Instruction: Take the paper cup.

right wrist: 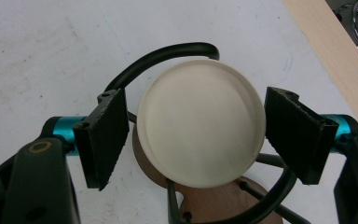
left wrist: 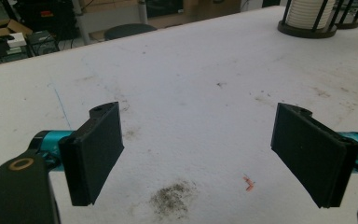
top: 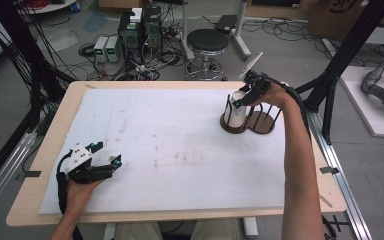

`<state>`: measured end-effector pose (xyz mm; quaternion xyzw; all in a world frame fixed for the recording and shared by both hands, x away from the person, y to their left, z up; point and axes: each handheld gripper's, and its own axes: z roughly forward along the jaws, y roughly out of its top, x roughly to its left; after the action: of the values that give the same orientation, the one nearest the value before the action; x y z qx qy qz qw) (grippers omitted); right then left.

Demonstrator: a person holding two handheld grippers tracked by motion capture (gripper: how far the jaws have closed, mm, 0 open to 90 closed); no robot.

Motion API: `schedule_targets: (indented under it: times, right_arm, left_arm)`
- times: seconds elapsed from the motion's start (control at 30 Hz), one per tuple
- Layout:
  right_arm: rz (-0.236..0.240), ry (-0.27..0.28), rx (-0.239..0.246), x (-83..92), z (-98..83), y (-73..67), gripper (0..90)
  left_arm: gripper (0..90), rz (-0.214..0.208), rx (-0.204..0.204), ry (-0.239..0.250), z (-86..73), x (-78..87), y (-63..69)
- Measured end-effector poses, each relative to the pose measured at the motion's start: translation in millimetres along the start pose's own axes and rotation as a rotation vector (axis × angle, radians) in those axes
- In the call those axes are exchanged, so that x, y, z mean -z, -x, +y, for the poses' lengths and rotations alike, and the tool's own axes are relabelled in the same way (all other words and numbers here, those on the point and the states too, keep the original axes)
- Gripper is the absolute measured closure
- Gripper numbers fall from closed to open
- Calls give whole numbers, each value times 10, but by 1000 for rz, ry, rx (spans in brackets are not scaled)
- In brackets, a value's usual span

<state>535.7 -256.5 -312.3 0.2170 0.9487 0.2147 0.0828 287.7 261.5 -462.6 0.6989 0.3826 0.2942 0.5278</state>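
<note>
From the high view, two tools work over one pale wooden worktop (top: 45, 150) covered with a stained white foam sheet (top: 180, 150). The left tool (top: 109, 155) rests near the worktop's near left edge, jaws spread and empty. The right tool (top: 238, 101) reaches down at the far right into a dark brown wooden two-ring rack with black wire posts (top: 261, 125), at the stack of cream round plastic lids (top: 235, 114) standing in its left ring (the other ring looks empty). One black round stool (top: 207, 42) and computer boxes stand on the floor beyond.

In the left gripper view, the left tool (left wrist: 198, 154) is wide open over the bare sheet; the rack (left wrist: 307, 29) sits far off.

In the right gripper view, the right tool (right wrist: 193, 140) straddles the top lid (right wrist: 200, 121), its jaws apart with a slight gap either side, not pressing it. Black wire posts curve around the stack, close to the pads.
</note>
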Motion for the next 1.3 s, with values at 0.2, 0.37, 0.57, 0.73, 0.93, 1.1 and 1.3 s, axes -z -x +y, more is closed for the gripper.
schedule_targets:
  times: [0.2, 0.37, 0.57, 0.73, 0.93, 1.1, 1.3]
  right_arm:
    - [0, -10, 1, 3, -7, 3, 297]
    - [-1, -11, 4, 9, -7, 8, 335]
    - [-2, -10, 6, 10, -6, 9, 342]
    - [-7, -8, 3, 13, -5, 11, 343]
    - [-13, 0, -5, 42, -4, 17, 355]
    - [-18, 6, -16, 82, -11, 17, 364]
    - [-23, 10, -23, 147, 1, 12, 371]
  left_arm:
    - [164, -1, 2, 0, 0, -1, 2]
    - [164, -2, -1, -2, 0, -1, 1]
    - [165, -1, 0, -2, 1, -2, 0]
    - [164, -1, -3, -5, 2, -2, 1]
    - [164, 1, -3, -5, 2, -2, 2]
    - [164, 1, -4, -4, 1, -3, 3]
    - [165, 0, -5, -5, 2, -4, 1]
